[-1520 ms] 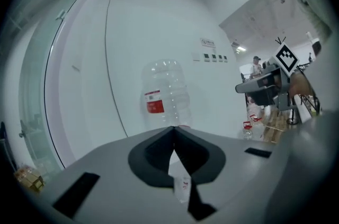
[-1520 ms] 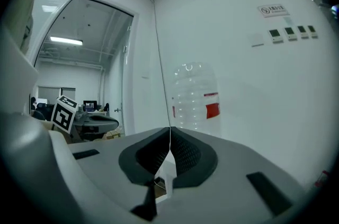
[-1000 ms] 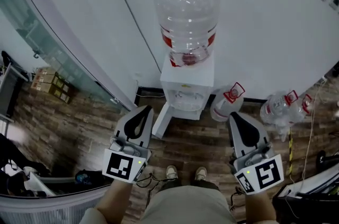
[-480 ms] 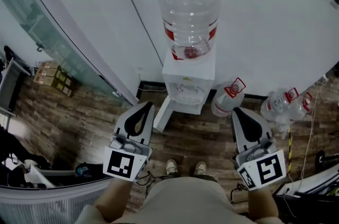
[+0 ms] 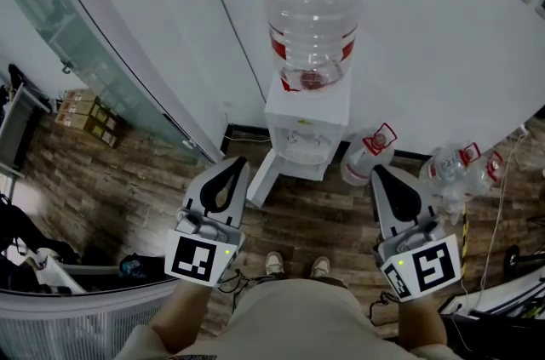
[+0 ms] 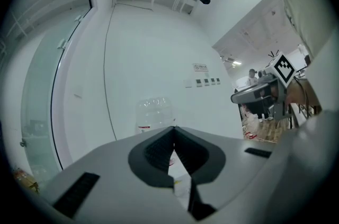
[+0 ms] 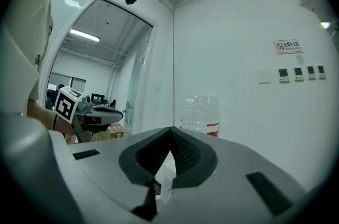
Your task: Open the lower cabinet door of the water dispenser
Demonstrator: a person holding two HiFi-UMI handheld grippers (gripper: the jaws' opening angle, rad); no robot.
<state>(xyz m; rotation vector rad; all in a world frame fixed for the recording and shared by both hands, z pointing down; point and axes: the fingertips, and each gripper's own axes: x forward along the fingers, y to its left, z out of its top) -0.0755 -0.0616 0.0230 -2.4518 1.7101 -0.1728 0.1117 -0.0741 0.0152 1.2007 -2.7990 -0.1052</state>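
The white water dispenser (image 5: 305, 124) stands against the wall with a large clear bottle (image 5: 312, 14) on top. A white panel (image 5: 259, 180) juts from its lower left side toward me; it looks like the lower cabinet door standing out from the body. My left gripper (image 5: 234, 163) is shut and empty, level, short of that panel. My right gripper (image 5: 380, 172) is also shut and empty, in front of the dispenser's right side. The left gripper view shows closed jaws (image 6: 174, 130) below the bottle (image 6: 152, 113). In the right gripper view, closed jaws (image 7: 170, 131) sit below the bottle (image 7: 200, 114).
Spare water bottles (image 5: 367, 156) (image 5: 456, 168) lie on the wood floor to the right of the dispenser. A glass partition (image 5: 81, 52) and cardboard boxes (image 5: 87, 117) are at the left. Cables (image 5: 502, 205) trail at the right. The person's shoes (image 5: 295, 266) stand between the grippers.
The dispenser sits slightly higher and further right in the head view. The left gripper has edged a little forward. Both grippers stay shut.
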